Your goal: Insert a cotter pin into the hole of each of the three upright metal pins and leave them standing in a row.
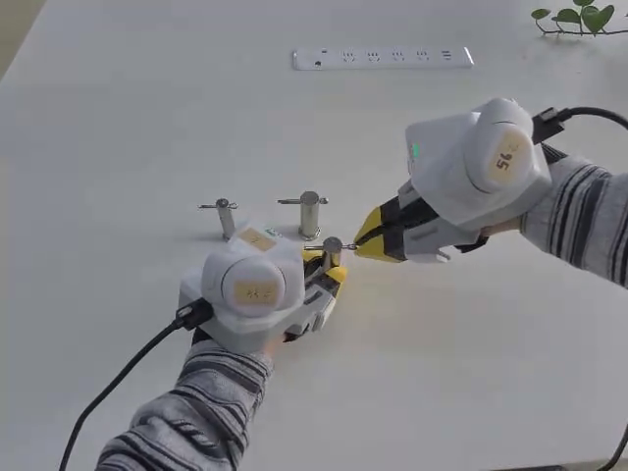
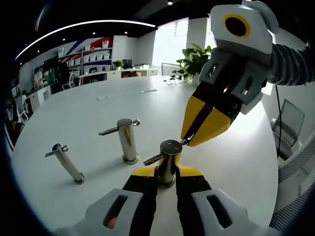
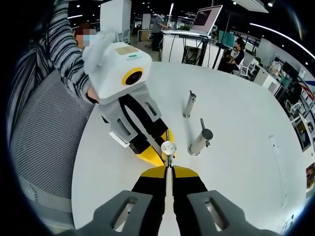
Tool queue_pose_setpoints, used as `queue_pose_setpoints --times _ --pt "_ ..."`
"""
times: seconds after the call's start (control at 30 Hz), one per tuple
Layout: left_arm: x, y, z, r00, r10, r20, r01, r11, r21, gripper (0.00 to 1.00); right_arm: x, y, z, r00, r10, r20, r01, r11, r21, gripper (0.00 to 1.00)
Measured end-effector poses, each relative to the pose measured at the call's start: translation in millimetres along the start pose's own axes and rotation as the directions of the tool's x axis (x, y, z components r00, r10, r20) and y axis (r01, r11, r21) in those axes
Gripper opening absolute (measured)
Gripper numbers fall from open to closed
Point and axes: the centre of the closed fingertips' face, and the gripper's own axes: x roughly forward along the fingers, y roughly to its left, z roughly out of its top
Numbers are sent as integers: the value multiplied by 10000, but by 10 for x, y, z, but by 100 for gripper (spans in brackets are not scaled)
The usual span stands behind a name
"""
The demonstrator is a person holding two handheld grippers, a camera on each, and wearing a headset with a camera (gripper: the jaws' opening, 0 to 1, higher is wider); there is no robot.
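Three metal pins stand on the white table. My left gripper [image 1: 332, 270] [image 2: 167, 173] is shut on the nearest pin [image 1: 332, 249] [image 2: 168, 160] [image 3: 168, 147], holding it upright. My right gripper [image 1: 361, 245] [image 3: 169, 170] comes in from the right, shut on a cotter pin [image 2: 153, 159] that passes through that pin's head hole and sticks out on the far side. The middle pin [image 1: 310, 213] [image 2: 127, 140] and the far left pin [image 1: 226, 217] [image 2: 67, 163] each stand free with a cotter pin through the top.
A white power strip [image 1: 383, 57] lies at the back of the table, and plant leaves [image 1: 579, 17] show at the back right corner. Cables trail from both grippers. A grey mesh chair [image 3: 44, 147] stands by the table edge.
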Motion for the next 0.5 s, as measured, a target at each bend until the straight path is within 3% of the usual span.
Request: queue_pose_setpoints --times 0.5 --pt "4 4 -7 10000 12 0 -12 9999 -124 10 35 5 34 10000 79 10 -79 9999 78 0"
